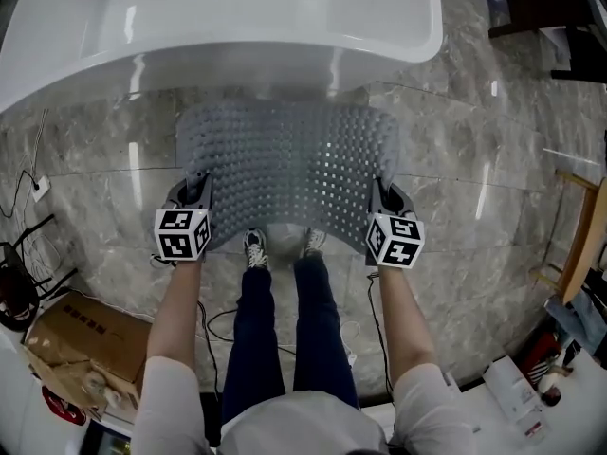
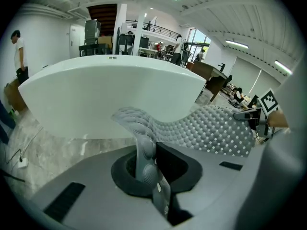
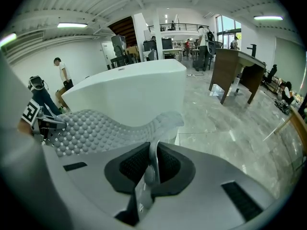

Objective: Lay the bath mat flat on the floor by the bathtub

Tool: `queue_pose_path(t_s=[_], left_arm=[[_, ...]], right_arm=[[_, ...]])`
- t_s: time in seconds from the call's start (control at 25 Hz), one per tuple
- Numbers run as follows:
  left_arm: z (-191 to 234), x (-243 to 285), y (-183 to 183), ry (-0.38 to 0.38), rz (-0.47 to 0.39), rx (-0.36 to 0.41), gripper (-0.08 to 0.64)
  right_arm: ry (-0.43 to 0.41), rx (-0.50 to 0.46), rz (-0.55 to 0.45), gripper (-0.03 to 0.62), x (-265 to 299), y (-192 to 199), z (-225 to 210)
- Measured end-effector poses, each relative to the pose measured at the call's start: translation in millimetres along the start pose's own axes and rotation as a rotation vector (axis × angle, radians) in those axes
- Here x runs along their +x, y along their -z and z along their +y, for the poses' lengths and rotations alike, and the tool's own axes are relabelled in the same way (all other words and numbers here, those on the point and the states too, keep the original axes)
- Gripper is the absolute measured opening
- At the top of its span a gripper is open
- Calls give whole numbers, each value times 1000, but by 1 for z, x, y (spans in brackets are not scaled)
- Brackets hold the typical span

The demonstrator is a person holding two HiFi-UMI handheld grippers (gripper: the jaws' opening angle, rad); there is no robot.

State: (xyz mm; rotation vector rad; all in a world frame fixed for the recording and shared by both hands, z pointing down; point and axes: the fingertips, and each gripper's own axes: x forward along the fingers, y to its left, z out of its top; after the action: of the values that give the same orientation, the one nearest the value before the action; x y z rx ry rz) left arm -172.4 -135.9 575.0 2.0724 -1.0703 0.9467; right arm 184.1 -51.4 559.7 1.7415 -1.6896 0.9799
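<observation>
Left claw (image 1: 195, 193) is clenched on the near left corner of the grey, nubbed rubber bath mat (image 1: 289, 164), and the right claw (image 1: 383, 197) grips the near right corner. The mat spreads ahead of both claws toward the white bathtub (image 1: 237, 17), its long axis parallel to the tub.

Before the bathtub (image 1: 237, 44), the bath mat (image 1: 289, 164) spreads, seemingly above the floor (image 1: 474, 159).

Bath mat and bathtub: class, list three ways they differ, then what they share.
Colour: the bath mat is grey; the bathtub is white. Surface: the bath mat is covered in bumps and holes; the bathtub is smooth and glossy. State: the bath mat sags, its corners pinched by the left tool and right tool; the bathtub stands on the floor. Both lie crosswise, side by side.
</observation>
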Motion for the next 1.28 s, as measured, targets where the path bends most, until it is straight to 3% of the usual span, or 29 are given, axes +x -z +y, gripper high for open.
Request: queue_pose_path(t_s=[0.52,1.0,1.28], left_arm=[[10,80,31,7,30,33,46],[27,132,77,-4,62,7,47],[34,162,90,-14,78,43,47]], right_arm=[[4,-3,38,38,80,53,-25],[5,-26,63,38,134,84,-29],[10,-41,73,38,159,99,-36]])
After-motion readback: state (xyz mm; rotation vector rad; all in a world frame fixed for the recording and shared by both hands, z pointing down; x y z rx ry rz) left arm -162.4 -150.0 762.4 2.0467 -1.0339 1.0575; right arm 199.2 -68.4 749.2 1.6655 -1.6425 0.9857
